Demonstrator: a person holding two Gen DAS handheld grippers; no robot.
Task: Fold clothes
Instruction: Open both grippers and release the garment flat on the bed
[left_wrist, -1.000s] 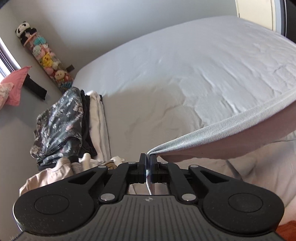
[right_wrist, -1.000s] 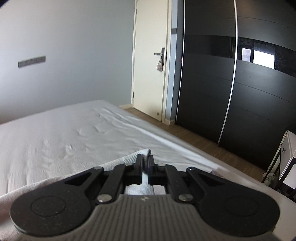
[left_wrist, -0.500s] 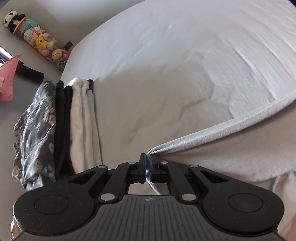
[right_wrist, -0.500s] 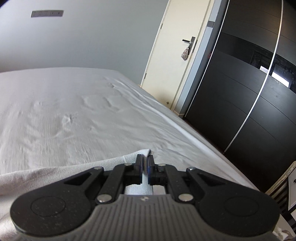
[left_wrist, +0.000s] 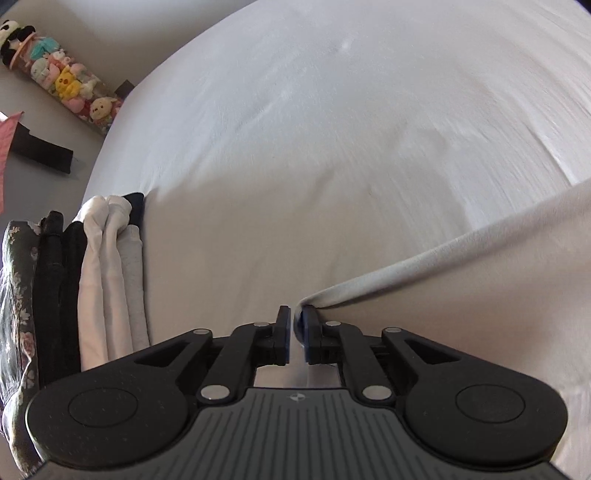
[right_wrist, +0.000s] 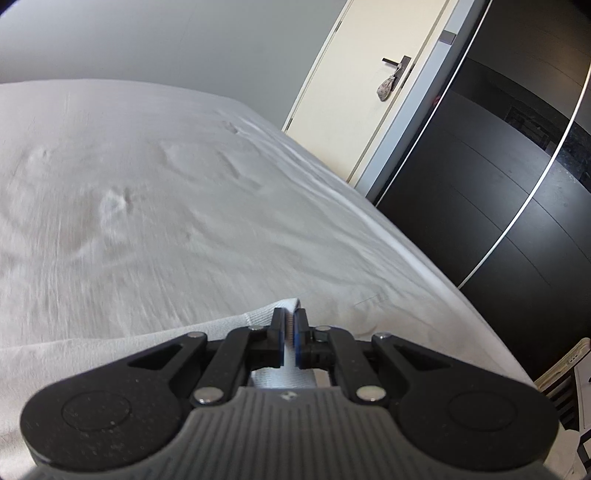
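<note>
- Two claws work over a bed (left_wrist: 332, 129) covered with a white sheet, and a pale grey garment (left_wrist: 461, 251) hangs stretched between them.
- Left claw (left_wrist: 294, 334): its jaws are opening, with a narrow gap between them; the garment's corner lies against the right-hand finger (left_wrist: 309, 332), and the pads no longer press it from both sides.
- From that corner the garment's edge runs as a taut fold up toward the bed's right side.
- Right claw (right_wrist: 290, 338): nearly closed, pinching a corner of the same garment (right_wrist: 110, 354), whose tip pokes out past the fingertips.
- On the right, the cloth drapes away to the left, low over the sheet, near the bed's right edge.
- A stack of folded clothes (left_wrist: 107, 280) sits along the bed's left edge: white and grey pieces, then black, then a dark floral one.
- Beyond the bed's far left corner is a row of plush toys (left_wrist: 62, 79).
- Past the bed's right edge stand a cream door (right_wrist: 373, 85) and a dark wardrobe (right_wrist: 498, 166).
</note>
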